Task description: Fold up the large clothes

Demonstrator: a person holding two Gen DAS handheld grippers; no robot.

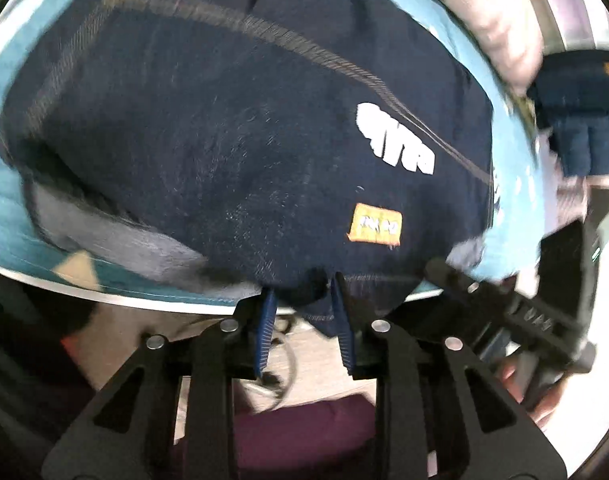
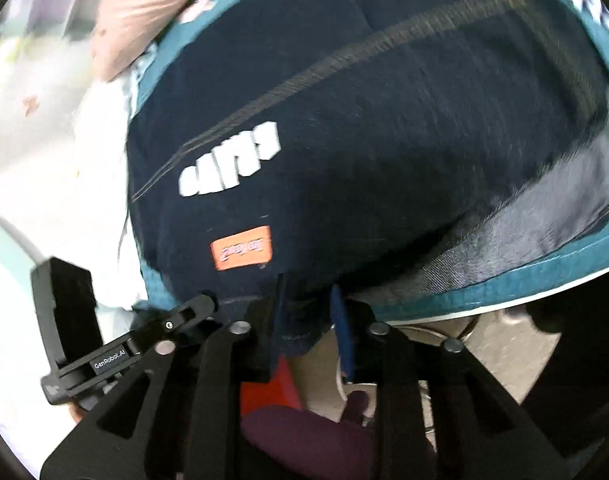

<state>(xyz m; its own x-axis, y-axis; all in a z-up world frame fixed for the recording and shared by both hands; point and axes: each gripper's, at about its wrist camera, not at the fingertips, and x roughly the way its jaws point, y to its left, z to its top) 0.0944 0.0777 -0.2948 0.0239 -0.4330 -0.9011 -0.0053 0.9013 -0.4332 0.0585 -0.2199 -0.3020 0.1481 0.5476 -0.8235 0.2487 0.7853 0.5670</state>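
Left wrist view: your left gripper (image 1: 304,312) pinches the navy garment's (image 1: 224,140) hem at the teal bedspread's (image 1: 8,216) near edge, right gripper (image 2: 308,320) likewise clamped.

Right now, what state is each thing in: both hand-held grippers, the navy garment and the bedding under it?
Left hand-held gripper: shut on the navy garment's near edge.
Right hand-held gripper: shut on the same edge.
Navy garment: folded over, edge held by both grippers.
Teal sheet: spread beneath the garment.
Pink pillow: lying beyond the garment.
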